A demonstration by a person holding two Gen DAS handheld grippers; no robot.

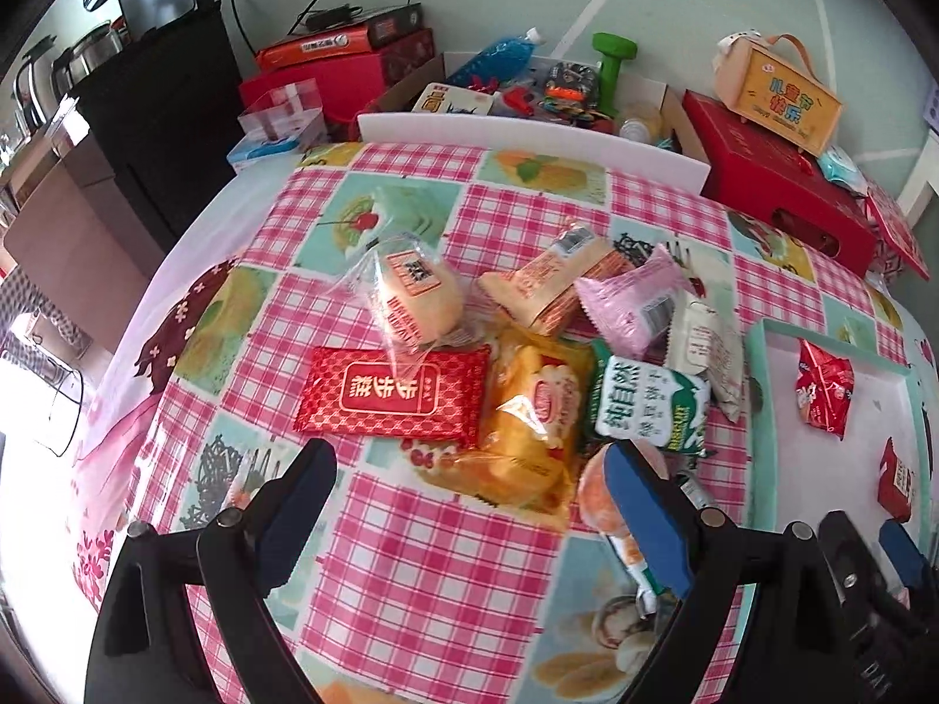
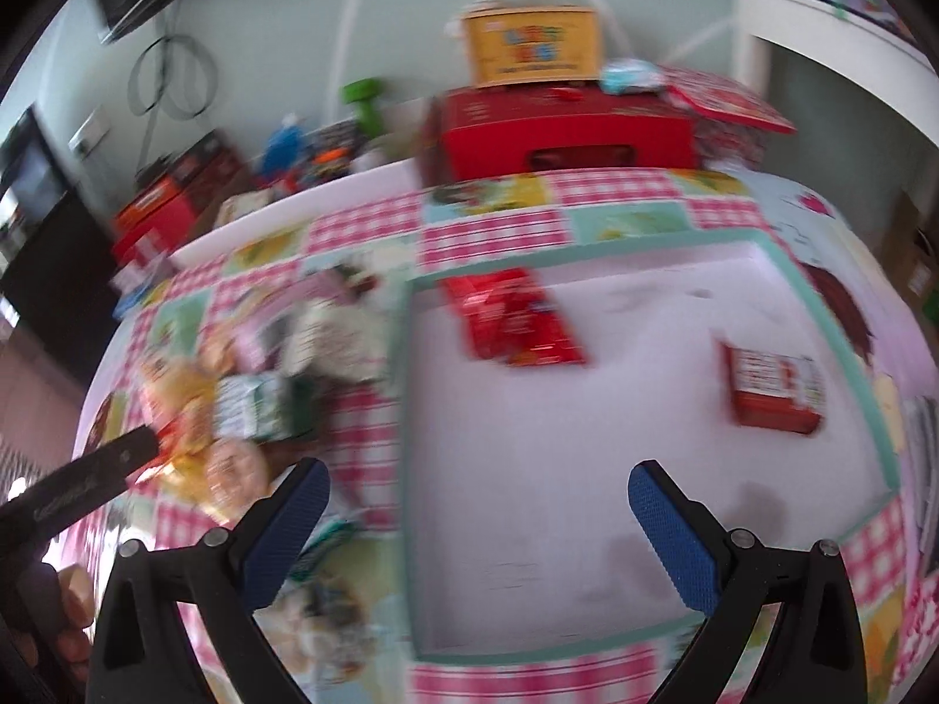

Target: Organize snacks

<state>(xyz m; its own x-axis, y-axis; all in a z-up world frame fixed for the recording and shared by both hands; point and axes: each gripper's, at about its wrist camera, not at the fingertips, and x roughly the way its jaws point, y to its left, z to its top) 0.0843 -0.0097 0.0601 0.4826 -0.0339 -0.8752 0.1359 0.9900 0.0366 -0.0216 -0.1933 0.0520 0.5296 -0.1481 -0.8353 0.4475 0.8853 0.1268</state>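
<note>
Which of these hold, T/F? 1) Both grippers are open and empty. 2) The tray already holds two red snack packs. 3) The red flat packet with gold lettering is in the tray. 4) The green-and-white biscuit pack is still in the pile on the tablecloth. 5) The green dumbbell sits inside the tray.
1) True. The left gripper and right gripper both stand open with nothing between the fingers.
2) True. The tray holds a red pouch and a small red box.
3) False. The red flat packet lies on the tablecloth, left of the pile.
4) True. The biscuit pack lies in the pile.
5) False. The green dumbbell is behind the table among the clutter.
</note>
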